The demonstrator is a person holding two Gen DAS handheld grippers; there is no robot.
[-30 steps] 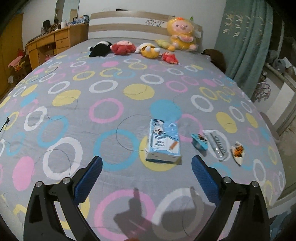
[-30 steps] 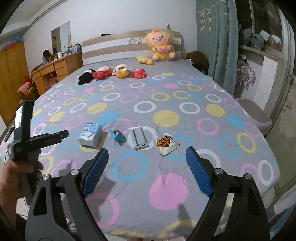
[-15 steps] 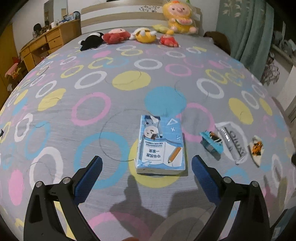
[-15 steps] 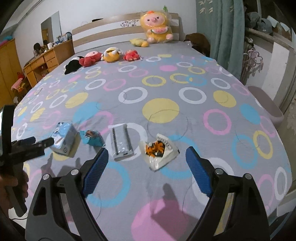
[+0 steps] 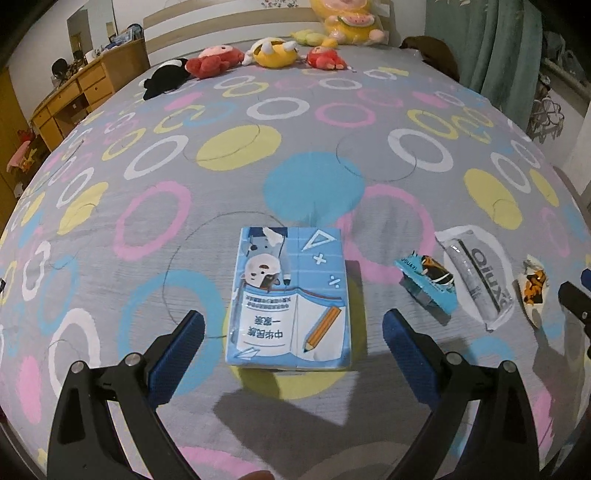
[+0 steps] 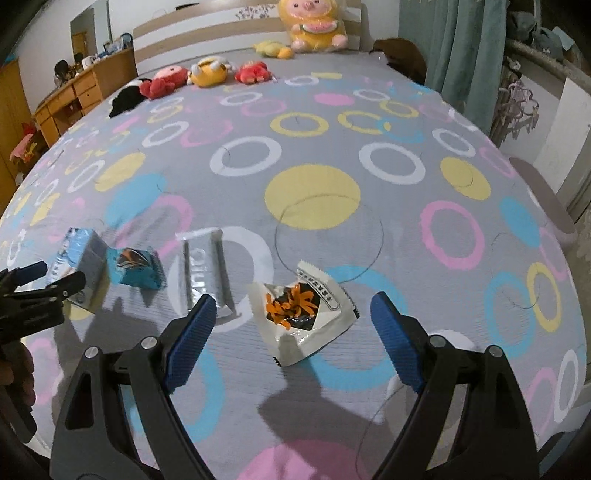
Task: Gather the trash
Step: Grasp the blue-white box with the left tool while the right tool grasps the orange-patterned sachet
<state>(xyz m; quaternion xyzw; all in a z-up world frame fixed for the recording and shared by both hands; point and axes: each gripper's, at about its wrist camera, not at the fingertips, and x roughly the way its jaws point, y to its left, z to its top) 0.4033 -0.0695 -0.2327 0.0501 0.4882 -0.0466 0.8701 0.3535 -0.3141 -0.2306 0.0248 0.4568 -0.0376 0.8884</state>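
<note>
The white wrapper (image 6: 306, 314) with the orange print is seen lying flat on the bedspread (image 6: 314, 155), between and just ahead of the fingers of the right gripper (image 6: 291, 321), whose jaws are spread wide and hold nothing. The blue tissue pack (image 5: 290, 299) is framed in the same way by the left gripper (image 5: 293, 339), also spread wide and empty; no contact with either item is shown.

Compared with a second ago, both grippers have been brought lower and closer to the bed, so that the tissue pack and the white wrapper are seen larger and more centred between the fingers. The items themselves have not been shifted.

Four items are counted in a row near the foot of the bed: the tissue pack, a small blue wrapper (image 5: 428, 282), a silver wrapper (image 5: 476, 280) and the white wrapper. Six soft toys are counted near the headboard, a large yellow one (image 6: 314, 26) among them.
</note>
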